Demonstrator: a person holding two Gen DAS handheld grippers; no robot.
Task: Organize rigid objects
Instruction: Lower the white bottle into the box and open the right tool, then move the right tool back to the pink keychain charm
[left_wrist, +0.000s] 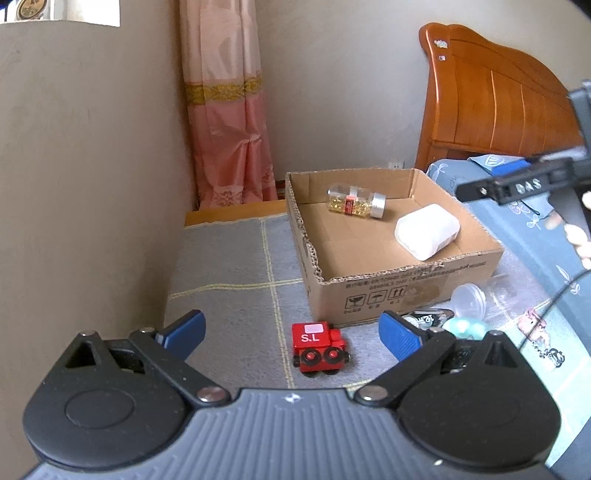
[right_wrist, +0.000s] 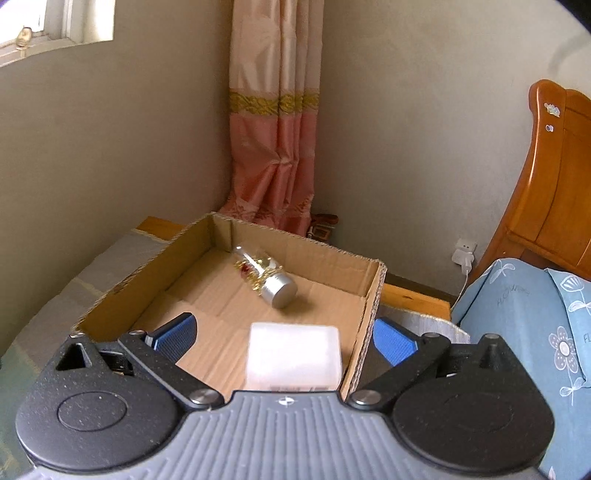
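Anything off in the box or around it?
The glass bottle lies on its side in the cardboard box, near the white case. The box's front rim is torn and ragged. The red toy train sits outside, tipped on its side.

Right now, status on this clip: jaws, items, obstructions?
Left gripper open over red toy train. Right gripper open above white case in cardboard box. Nothing blocking.
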